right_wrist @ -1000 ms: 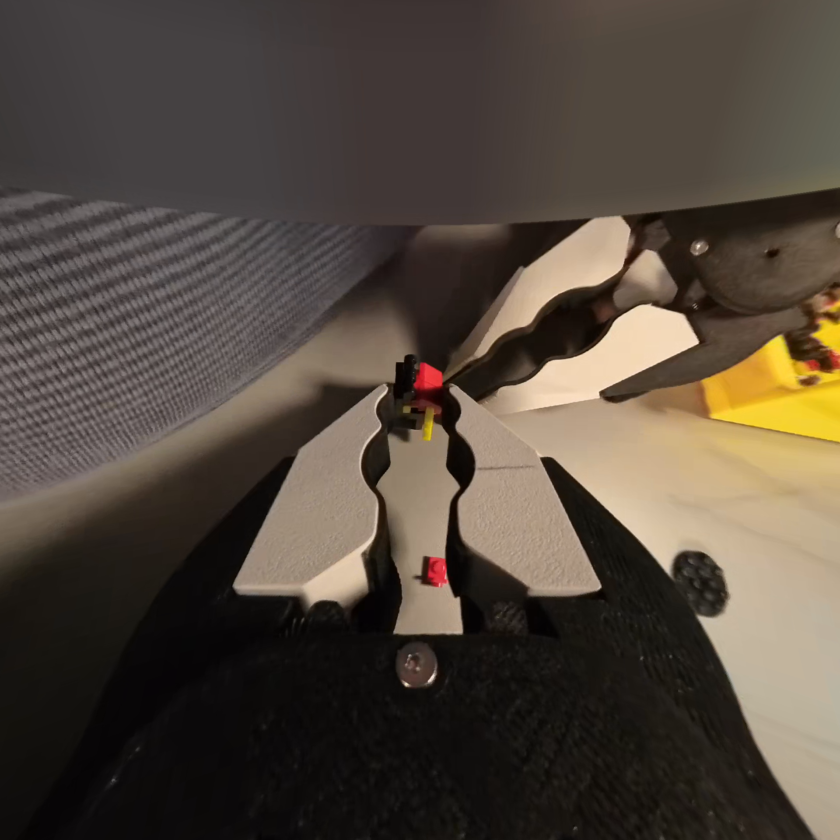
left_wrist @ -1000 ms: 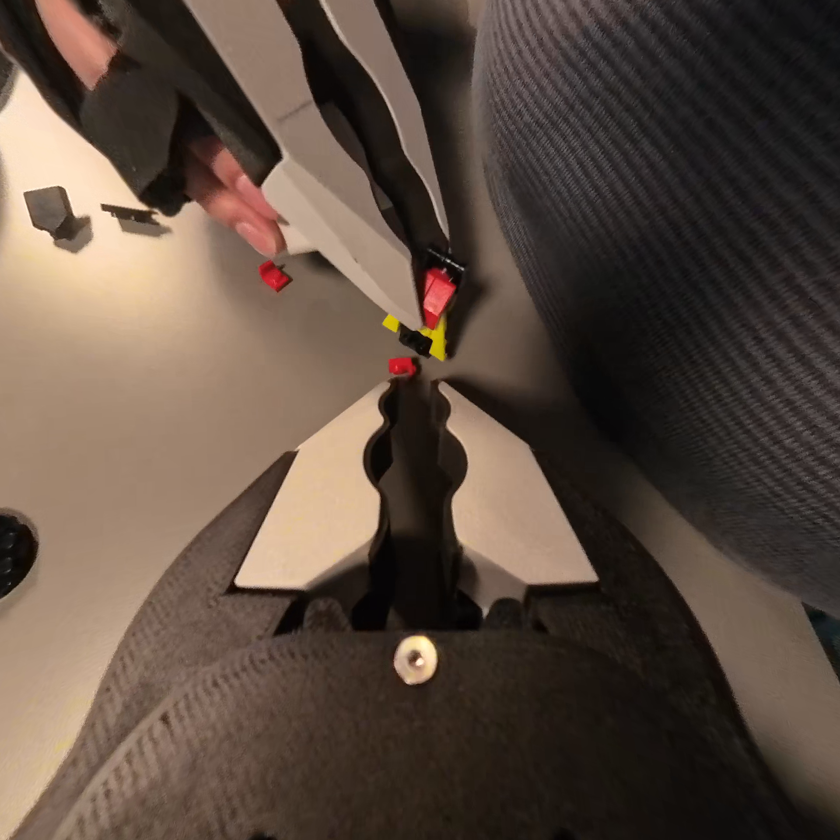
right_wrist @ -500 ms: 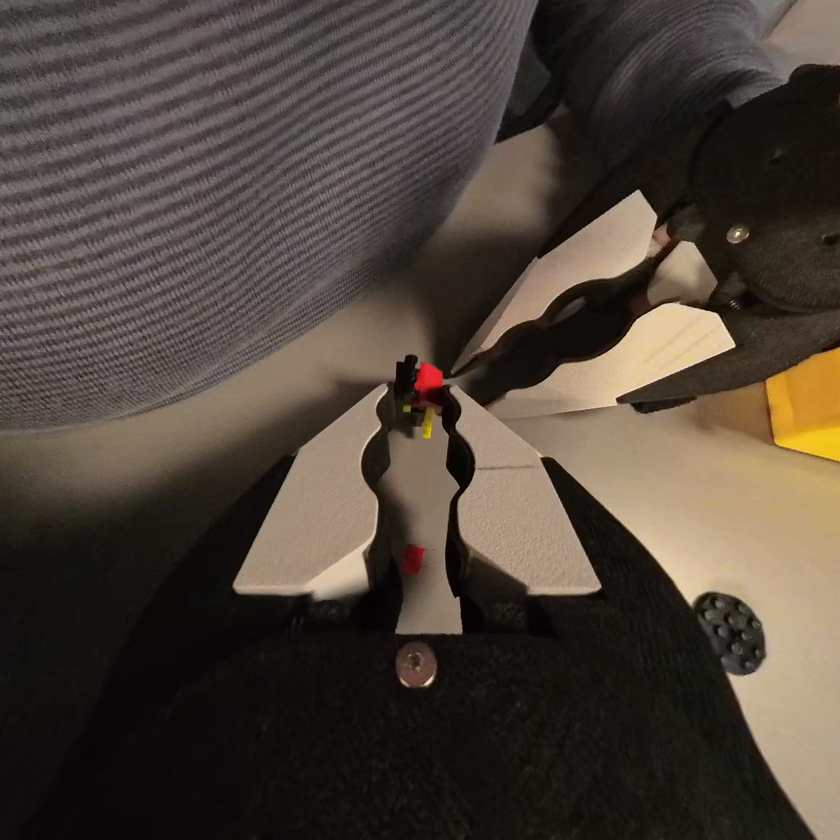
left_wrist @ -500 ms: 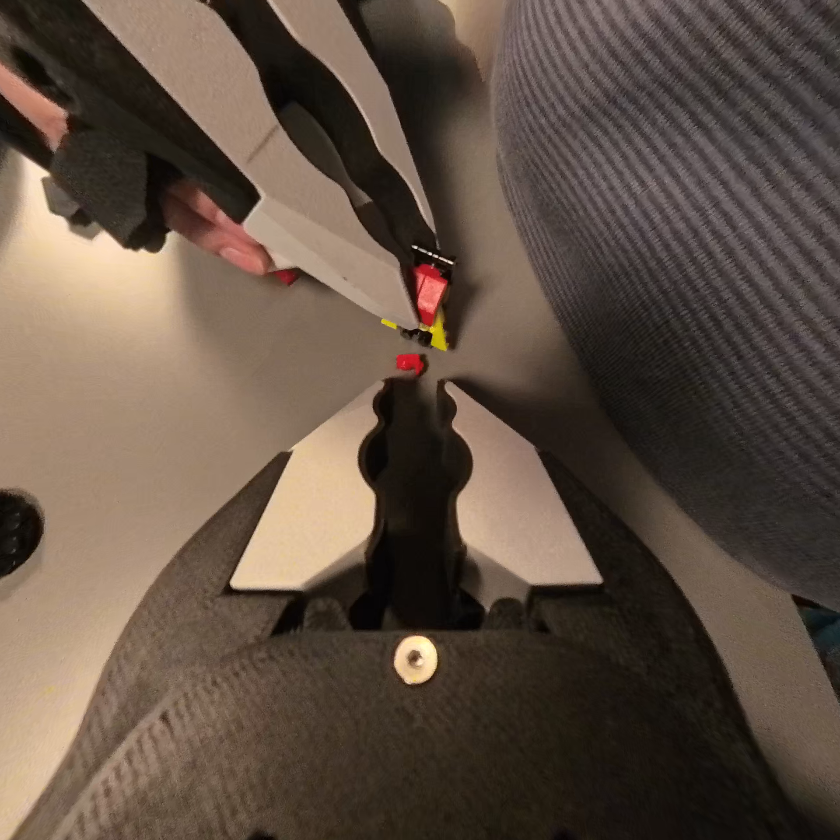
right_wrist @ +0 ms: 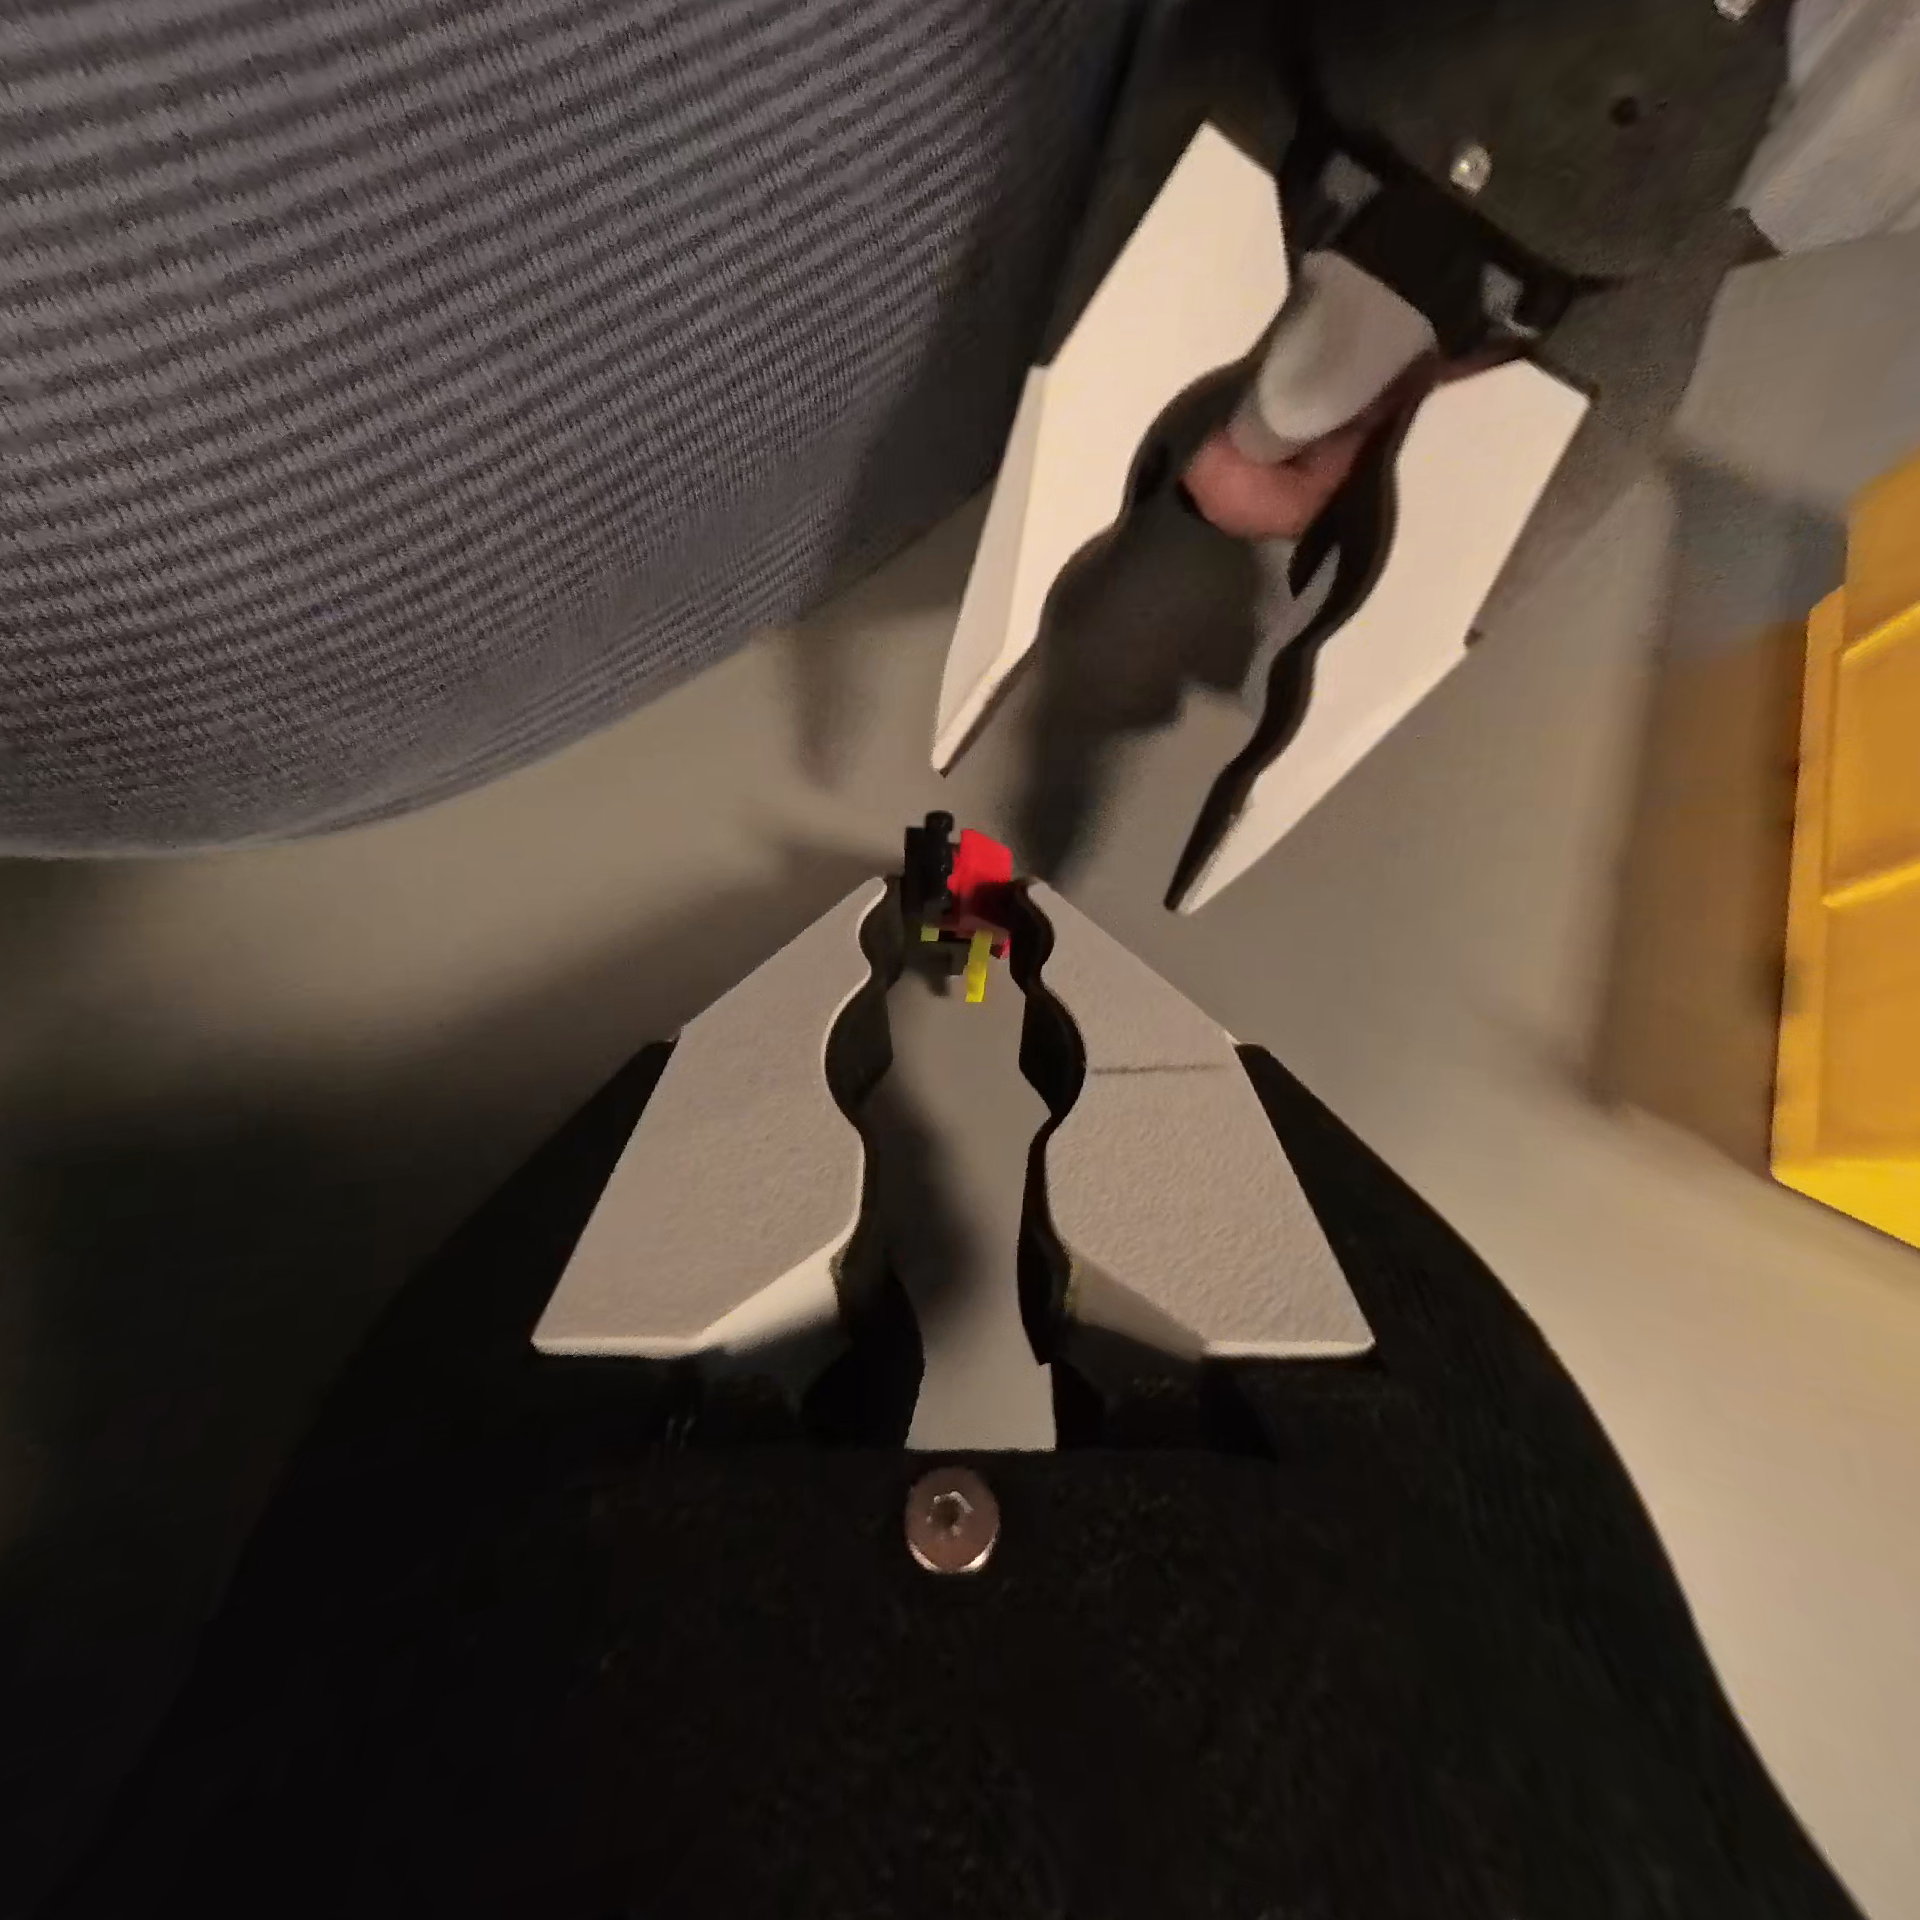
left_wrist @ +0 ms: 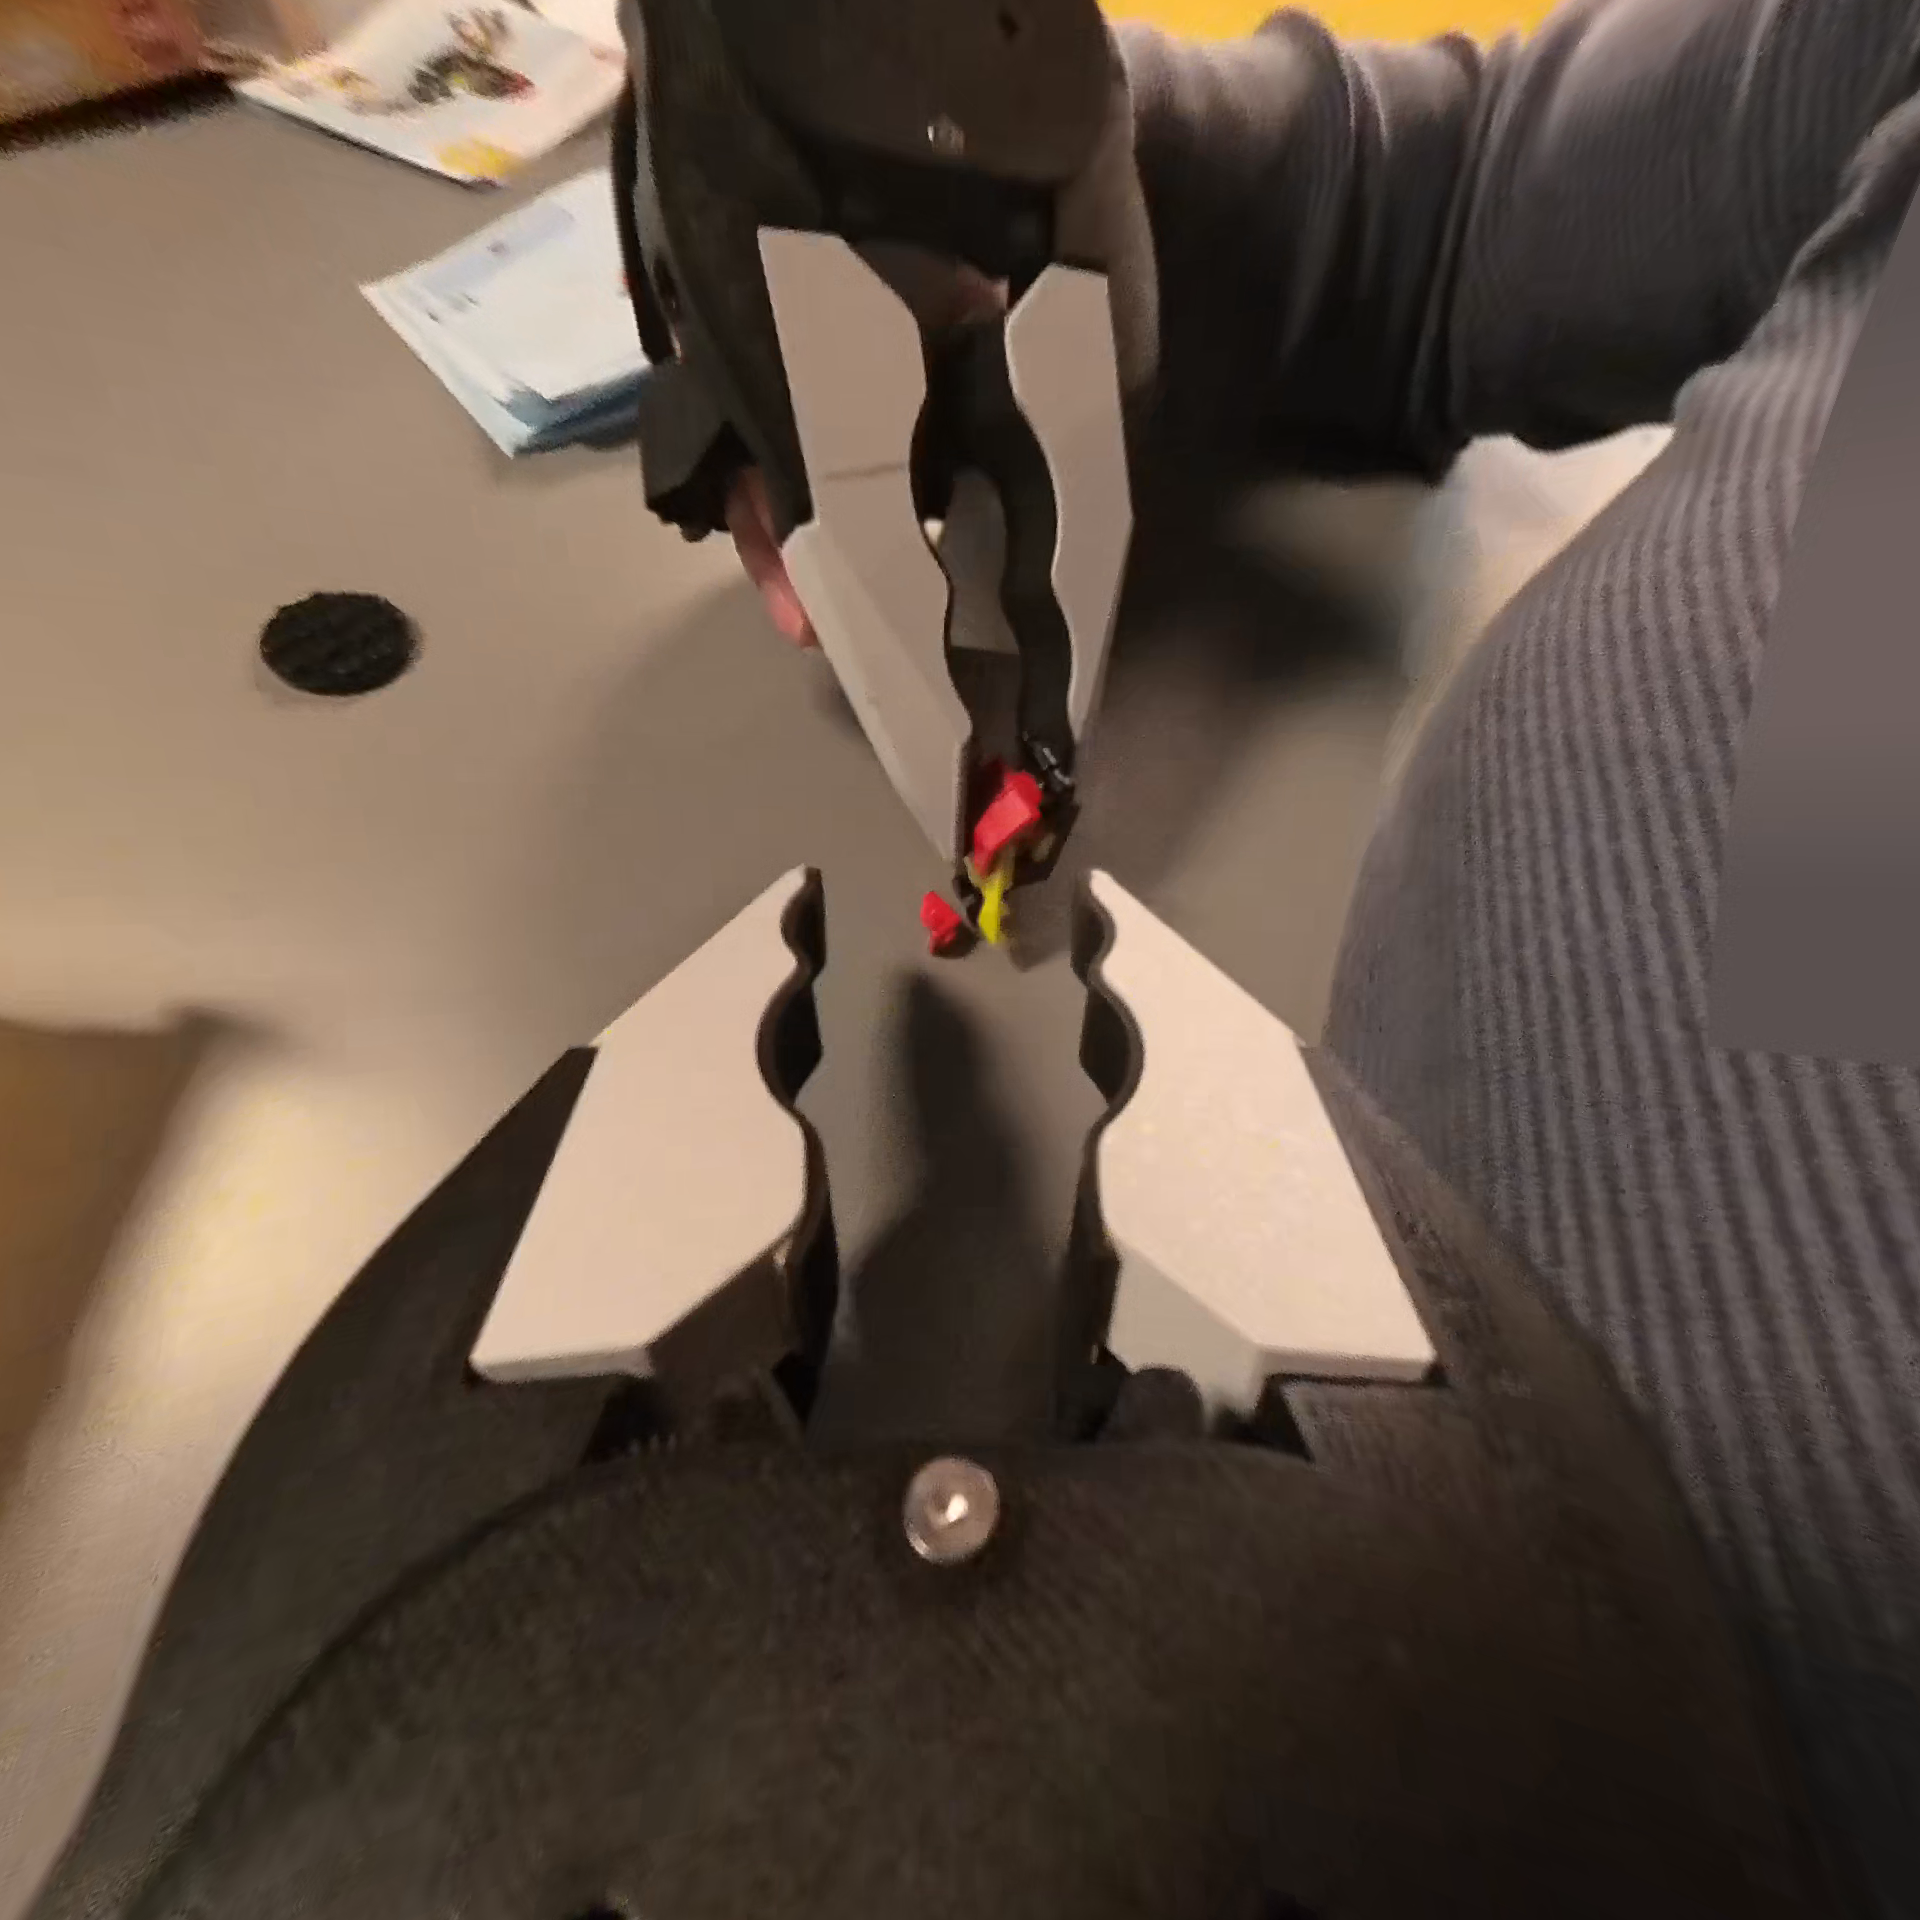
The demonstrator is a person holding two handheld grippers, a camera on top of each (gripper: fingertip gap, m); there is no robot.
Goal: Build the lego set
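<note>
Grey tabletop [left_wrist: 312, 831], paper booklets [left_wrist: 520, 322] toward its far edge; right gripper [right_wrist: 956, 914] angled down, tips pinching small red-black-yellow lego assembly [right_wrist: 961, 904]; left gripper [left_wrist: 948, 904] facing it, fingers spread, loose red piece [left_wrist: 940, 920] between its tips.

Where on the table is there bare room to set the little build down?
Bare table lies between the black round pad, the booklets and the left gripper. It is crowded at the right gripper holding the build, near the loose red piece.
</note>
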